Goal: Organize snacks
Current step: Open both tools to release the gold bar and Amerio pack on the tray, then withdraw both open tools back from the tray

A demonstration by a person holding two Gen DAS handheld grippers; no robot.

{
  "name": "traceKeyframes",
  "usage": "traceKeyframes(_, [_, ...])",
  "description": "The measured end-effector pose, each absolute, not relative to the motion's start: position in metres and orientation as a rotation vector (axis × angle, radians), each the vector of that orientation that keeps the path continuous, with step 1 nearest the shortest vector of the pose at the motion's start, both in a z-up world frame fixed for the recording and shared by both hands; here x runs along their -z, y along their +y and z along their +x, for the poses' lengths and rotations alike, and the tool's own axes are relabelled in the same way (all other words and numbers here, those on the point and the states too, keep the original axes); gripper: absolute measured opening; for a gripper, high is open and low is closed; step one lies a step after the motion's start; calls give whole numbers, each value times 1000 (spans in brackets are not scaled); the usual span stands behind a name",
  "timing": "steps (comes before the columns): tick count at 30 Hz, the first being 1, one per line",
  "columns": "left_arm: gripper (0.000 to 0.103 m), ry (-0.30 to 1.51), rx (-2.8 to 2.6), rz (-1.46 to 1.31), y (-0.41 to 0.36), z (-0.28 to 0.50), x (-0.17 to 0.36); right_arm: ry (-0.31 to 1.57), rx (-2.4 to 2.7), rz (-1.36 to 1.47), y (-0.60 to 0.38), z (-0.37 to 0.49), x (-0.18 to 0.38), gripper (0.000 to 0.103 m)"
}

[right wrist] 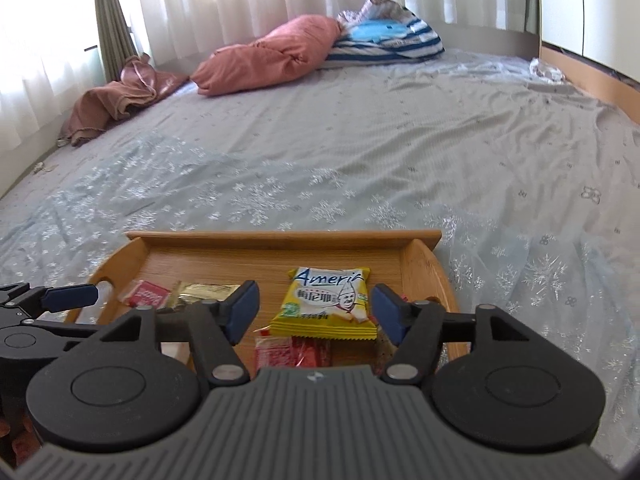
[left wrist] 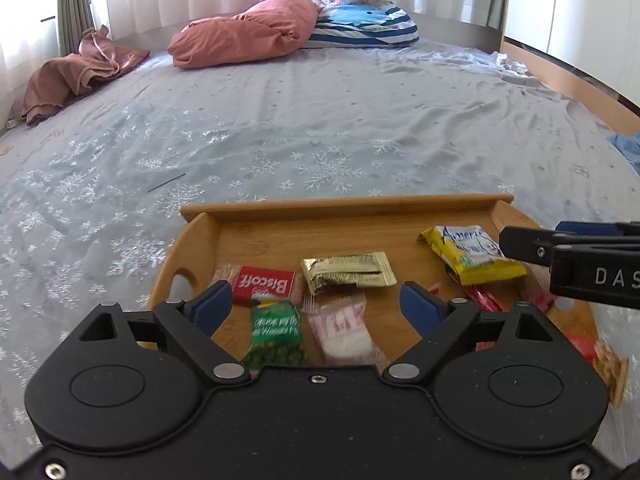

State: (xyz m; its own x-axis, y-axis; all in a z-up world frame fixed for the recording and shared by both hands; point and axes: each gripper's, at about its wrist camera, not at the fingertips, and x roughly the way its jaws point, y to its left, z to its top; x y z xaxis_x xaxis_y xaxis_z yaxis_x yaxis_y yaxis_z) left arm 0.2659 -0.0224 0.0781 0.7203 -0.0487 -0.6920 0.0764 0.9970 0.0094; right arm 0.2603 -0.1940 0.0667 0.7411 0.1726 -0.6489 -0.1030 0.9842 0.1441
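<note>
- The red packets (right wrist: 294,350) are half hidden under the yellow packet (right wrist: 326,304).
- A blurred snack packet (left wrist: 610,364) lies at the tray (left wrist: 344,205) edge, its print unreadable.

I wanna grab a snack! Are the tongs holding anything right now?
Left tongs: open, holding nothing.
Right tongs: open, holding nothing.

My tray (left wrist: 344,203) rests on the bed (left wrist: 320,120), and all snacks lie inside it. Taking the tray as reference: Biscoff packet (left wrist: 266,285) near its left handle, foil sachet (left wrist: 348,272) at centre, Amerin packet (left wrist: 468,254) toward its right wall. Wasabi pea packet (left wrist: 276,336) and clear sachet (left wrist: 344,330) occupy its near part. Pillows (left wrist: 248,38) sit far behind the tray.
</note>
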Motion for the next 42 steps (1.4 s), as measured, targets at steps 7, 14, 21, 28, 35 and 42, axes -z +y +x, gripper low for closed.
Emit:
traceKeyframes(7, [92, 793, 38, 55, -15, 227, -92, 674, -189, 96, -190, 226, -84, 86])
traceKeyframes(14, [92, 781, 83, 23, -10, 170, -93, 631, -223, 89, -184, 177, -84, 90])
traceKeyframes(21, [93, 762, 77, -19, -7, 128, -86, 552, -195, 3, -181, 122, -73, 96])
traceKeyframes(28, [92, 782, 46, -62, 0, 98, -61, 557, -175, -26, -180, 85, -47, 98])
traceKeyframes(35, [93, 803, 13, -37, 2, 83, -32, 585, -158, -55, -173, 63, -16, 99])
traceKeyframes(42, [93, 807, -16, -39, 6, 76, -16, 606, -152, -44, -165, 57, -1, 100])
